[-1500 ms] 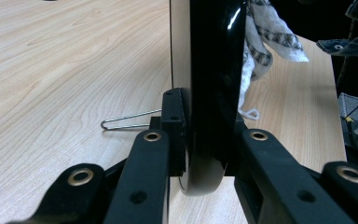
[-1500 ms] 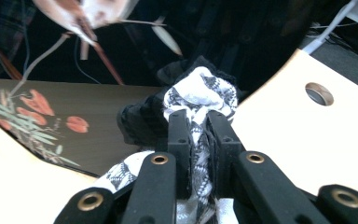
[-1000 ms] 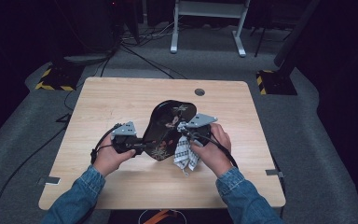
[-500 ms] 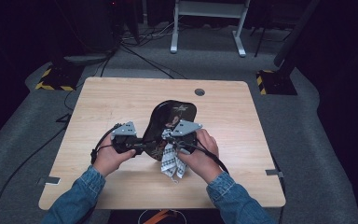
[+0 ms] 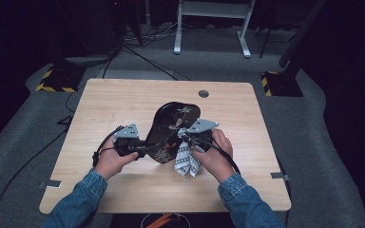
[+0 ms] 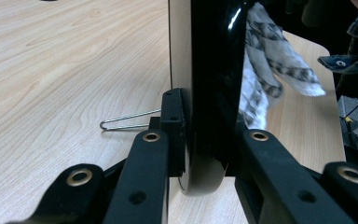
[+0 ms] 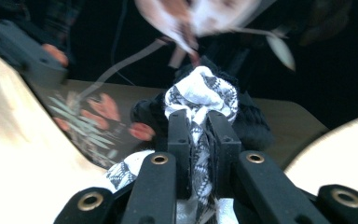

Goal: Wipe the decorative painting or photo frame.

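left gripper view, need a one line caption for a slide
Left gripper clamped on the rim of a glossy black tray held on edge above the wooden table, patterned cloth behind it.

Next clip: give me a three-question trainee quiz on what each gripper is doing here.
1. What does the left gripper clamp?
2. True or false: the right gripper is shut on the patterned cloth.
3. The cloth is pressed against: A) the table B) the tray's decorated face C) a sleeve.

Key:
1. The edge of the black lacquered tray, held tilted up off the table.
2. True.
3. B.
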